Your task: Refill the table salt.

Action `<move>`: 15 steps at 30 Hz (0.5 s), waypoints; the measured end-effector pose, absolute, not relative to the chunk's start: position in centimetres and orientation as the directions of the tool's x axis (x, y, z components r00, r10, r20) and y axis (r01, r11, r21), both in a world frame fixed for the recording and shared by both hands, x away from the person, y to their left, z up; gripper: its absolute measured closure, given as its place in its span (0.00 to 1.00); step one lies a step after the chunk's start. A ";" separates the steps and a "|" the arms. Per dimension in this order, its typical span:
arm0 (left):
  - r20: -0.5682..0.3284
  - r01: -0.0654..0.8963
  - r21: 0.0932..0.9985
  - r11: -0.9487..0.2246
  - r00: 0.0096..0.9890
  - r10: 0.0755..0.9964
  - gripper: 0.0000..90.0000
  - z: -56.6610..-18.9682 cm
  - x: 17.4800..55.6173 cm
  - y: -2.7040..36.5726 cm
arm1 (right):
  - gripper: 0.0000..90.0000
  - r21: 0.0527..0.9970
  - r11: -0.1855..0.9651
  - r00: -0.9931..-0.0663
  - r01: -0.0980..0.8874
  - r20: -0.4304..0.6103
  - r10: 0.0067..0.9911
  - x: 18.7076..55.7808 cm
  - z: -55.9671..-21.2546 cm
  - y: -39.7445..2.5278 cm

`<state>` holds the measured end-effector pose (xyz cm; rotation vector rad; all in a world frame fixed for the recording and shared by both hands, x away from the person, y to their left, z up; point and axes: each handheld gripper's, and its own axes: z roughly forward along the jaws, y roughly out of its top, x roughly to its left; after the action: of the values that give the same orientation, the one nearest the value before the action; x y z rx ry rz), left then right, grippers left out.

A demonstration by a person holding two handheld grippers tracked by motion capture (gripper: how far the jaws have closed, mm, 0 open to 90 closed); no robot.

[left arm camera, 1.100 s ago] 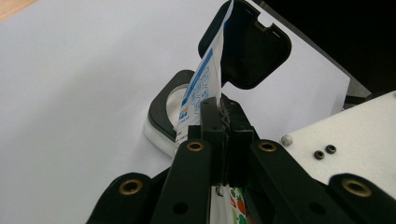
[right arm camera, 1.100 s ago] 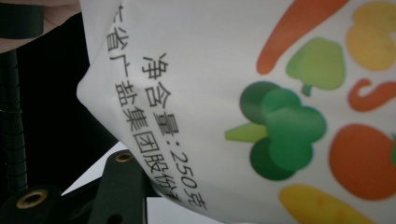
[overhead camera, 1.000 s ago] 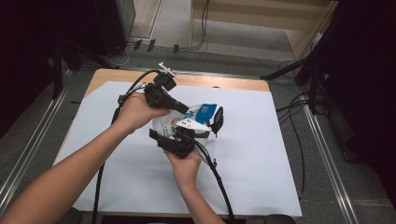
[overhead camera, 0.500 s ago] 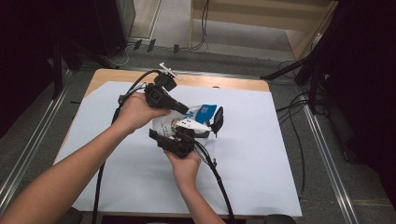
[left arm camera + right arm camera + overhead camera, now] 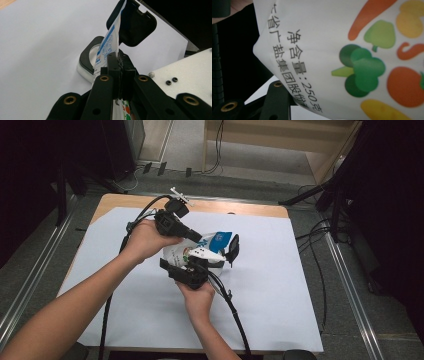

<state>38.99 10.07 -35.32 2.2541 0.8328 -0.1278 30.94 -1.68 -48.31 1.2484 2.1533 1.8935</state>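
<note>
My left claw clamped on the packet's edge, right claw's grip impossible to tell, packet above the middle of the table

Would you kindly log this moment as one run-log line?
left gripper: shut on bag edge | bag: held above table | right gripper: at bag, jaws unclear

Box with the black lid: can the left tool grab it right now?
Probably not yet. The left tool is shut on the edge of the bag, so it would have to let go first. The box sits just beyond, lid up, with nothing else in between.
</note>
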 end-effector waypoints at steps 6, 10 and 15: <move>-0.329 0.601 0.596 -0.532 0.787 0.521 1.00 -35.4 38.9 10.1 | 0.58 0.836 -0.061 -0.674 0.545 0.481 0.560 30.5 -48.3 -1.7; -0.324 0.594 0.595 -0.542 0.794 0.514 1.00 -35.4 38.6 10.1 | 0.58 0.839 -0.061 -0.671 0.540 0.473 0.571 30.1 -48.3 -1.6; -0.332 0.599 0.593 -0.538 0.791 0.514 1.00 -35.4 38.6 10.0 | 0.58 0.837 -0.071 -0.665 0.542 0.479 0.573 30.0 -48.4 -1.5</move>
<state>38.61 10.01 -35.40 2.2556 0.8198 -0.1513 30.04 -1.55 -48.37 1.2747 2.1232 1.8919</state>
